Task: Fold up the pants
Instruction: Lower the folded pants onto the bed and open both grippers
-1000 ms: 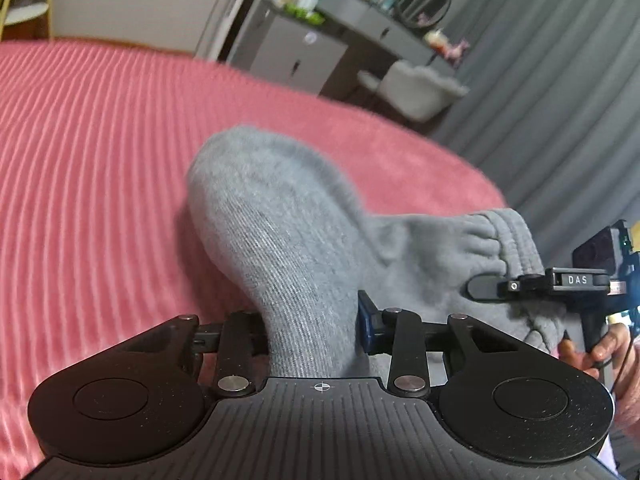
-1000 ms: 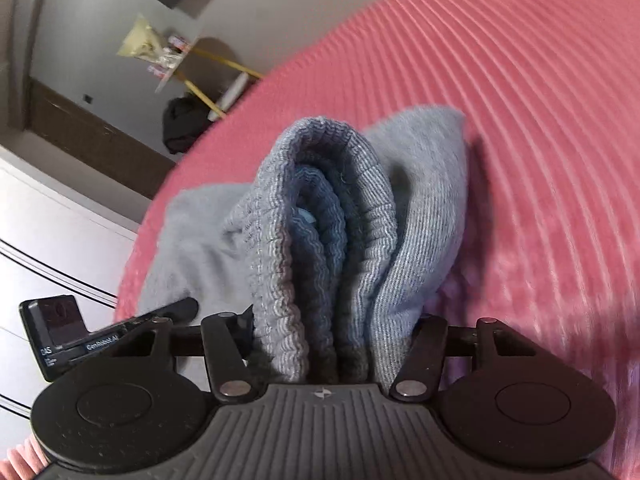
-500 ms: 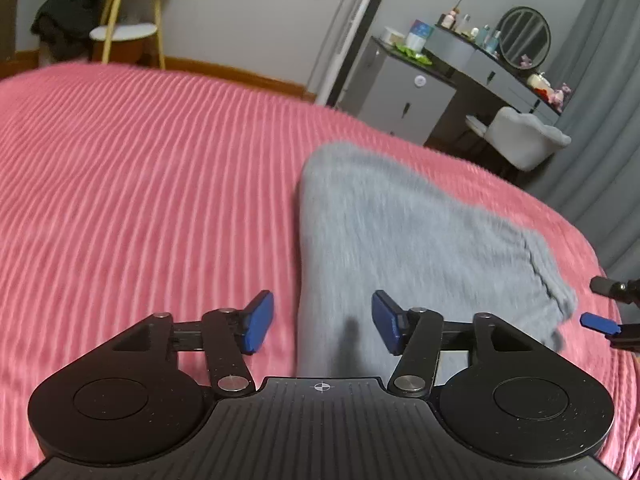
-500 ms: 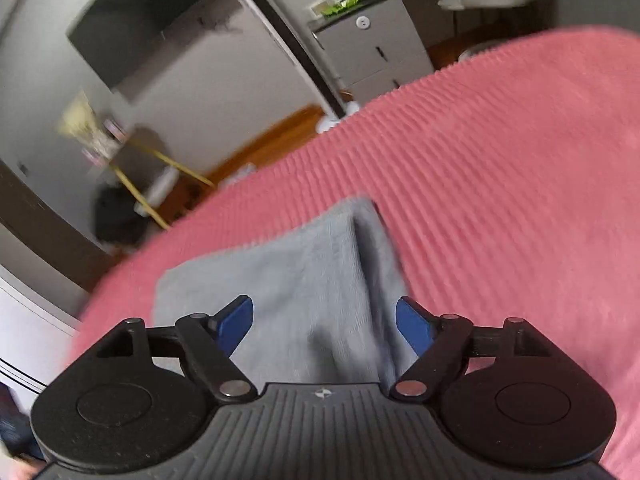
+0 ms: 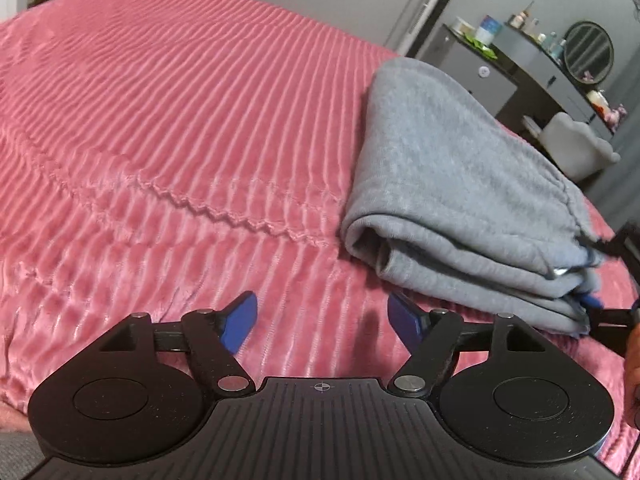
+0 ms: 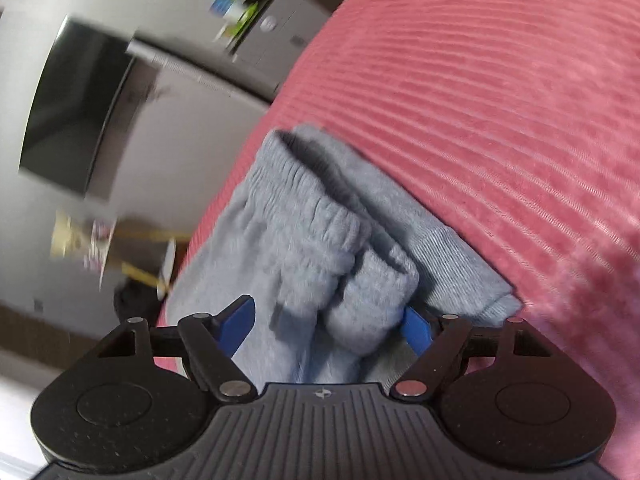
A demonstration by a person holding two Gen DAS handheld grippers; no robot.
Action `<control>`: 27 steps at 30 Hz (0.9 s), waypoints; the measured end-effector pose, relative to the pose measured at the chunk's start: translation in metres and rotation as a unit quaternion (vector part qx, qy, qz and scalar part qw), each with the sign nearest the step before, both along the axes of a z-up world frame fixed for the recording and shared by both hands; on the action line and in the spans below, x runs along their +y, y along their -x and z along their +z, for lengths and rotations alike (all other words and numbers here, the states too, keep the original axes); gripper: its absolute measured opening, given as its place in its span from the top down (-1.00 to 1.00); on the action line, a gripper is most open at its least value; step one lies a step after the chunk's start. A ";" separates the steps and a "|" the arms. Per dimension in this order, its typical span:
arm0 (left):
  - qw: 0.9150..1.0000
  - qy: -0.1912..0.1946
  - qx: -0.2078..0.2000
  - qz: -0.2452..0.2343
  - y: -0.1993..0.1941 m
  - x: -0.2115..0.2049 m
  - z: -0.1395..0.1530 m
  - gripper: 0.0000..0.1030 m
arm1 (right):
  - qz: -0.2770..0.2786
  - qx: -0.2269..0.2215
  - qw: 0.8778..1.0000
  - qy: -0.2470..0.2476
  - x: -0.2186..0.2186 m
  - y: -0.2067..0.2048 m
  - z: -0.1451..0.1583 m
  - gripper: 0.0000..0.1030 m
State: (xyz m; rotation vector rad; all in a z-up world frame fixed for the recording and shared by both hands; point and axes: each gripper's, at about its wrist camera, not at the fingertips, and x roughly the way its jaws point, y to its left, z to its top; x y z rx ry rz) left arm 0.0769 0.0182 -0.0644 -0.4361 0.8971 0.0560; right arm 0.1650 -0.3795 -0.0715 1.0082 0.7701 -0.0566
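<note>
Let go of the cloth a second ago, pulled back, and now hanging low over the bed. Left gripper point(image 5: 322, 322) spread wide, blue pads point(image 5: 240, 322) holding nothing, only pink showing between them. Right gripper point(image 6: 334, 326) spread wide too, but with a fat bunched end of the gray pants point(image 6: 320, 248) sitting loose between its pads, not pinched (one pad brushing the cloth, maybe, too blurry to tell). Pants folded into a thick stack of layers, lying flat on the pink blanket point(image 5: 168, 128), up and to the right of the left jaws, near but not touching. Long side of the stack running away from the left gripper toward the far edge of the bed; short stacked end facing near. Right gripper much closer, right at the waistband end, tips seen poking in at the right edge of the left view. Next move probably a small tidy or push at that end, so a job for the right side. Pants soft and fuzzy, like a sweatshirt, with a puffy ribbed stretchy band and round rolled edges. Blanket plush, pink, covered in long bumpy stripes, with a zigzag stitched seam crossing it. Gray dresser point(image 5: 480, 76) and round mirror point(image 5: 588, 54) far behind.
</note>
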 end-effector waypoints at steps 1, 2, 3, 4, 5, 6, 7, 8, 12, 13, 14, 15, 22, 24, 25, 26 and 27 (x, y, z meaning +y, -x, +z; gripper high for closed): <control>1.000 0.002 -0.003 0.002 0.001 0.002 -0.002 -0.50 | -0.002 0.004 1.000 0.010 0.003 -0.003 -0.002 0.09; 1.000 0.004 -0.006 0.004 0.003 0.002 -0.002 -0.50 | -0.001 -0.001 1.000 0.017 0.006 -0.001 0.002 0.16; 1.000 0.004 -0.008 0.008 0.002 0.002 -0.001 -0.50 | 0.004 -0.015 1.000 0.025 0.011 -0.001 0.008 0.24; 1.000 0.005 -0.013 0.010 0.004 0.003 0.000 -0.50 | 0.014 -0.041 0.998 0.036 0.013 0.004 0.017 0.30; 1.000 0.007 -0.017 0.011 0.005 0.005 0.000 -0.50 | 0.023 -0.065 0.997 0.042 0.013 0.009 0.023 0.31; 1.000 0.008 -0.019 0.016 0.005 0.005 0.000 -0.50 | 0.031 -0.089 0.994 0.046 0.012 0.015 0.028 0.32; 1.000 0.008 -0.019 0.020 0.003 0.002 -0.001 -0.50 | 0.033 -0.099 0.993 0.049 0.010 0.019 0.028 0.32; 1.000 0.008 -0.017 0.022 0.002 0.003 -0.002 -0.50 | 0.031 -0.098 0.993 0.060 0.008 0.022 0.026 0.31; 1.000 0.010 -0.004 0.026 0.000 0.005 -0.007 -0.50 | 0.060 -0.042 0.974 0.216 0.020 0.018 0.001 0.12; 1.000 0.009 -0.003 0.025 -0.001 0.005 -0.007 -0.51 | 0.069 -0.057 0.966 0.243 0.025 0.022 -0.001 0.01; 1.000 0.008 -0.002 0.023 -0.001 0.004 -0.008 -0.54 | 0.072 -0.061 0.956 0.279 0.031 0.025 0.001 -0.08; 1.000 0.007 -0.001 0.021 -0.002 0.003 -0.009 -0.58 | 0.071 -0.058 0.946 0.312 0.037 0.028 0.004 -0.29; 1.000 -0.029 0.005 0.006 -0.003 -0.011 -0.010 -0.68 | 0.119 -0.027 0.927 0.354 0.042 0.074 0.006 -0.48; 0.999 -0.041 0.007 0.005 0.000 -0.016 -0.009 -0.69 | 0.146 -0.008 0.923 0.355 0.043 0.087 -0.002 -0.60; 0.999 -0.044 0.010 0.003 0.001 -0.019 -0.008 -0.69 | 0.155 0.002 0.920 0.360 0.046 0.095 -0.004 -0.78; 0.999 -0.047 0.013 0.000 0.003 -0.021 -0.007 -0.70 | 0.158 0.022 0.919 0.361 0.048 0.101 -0.006 -0.86; 0.999 -0.048 0.015 -0.004 0.005 -0.022 -0.006 -0.71 | 0.157 0.033 0.921 0.356 0.048 0.107 -0.006 -0.89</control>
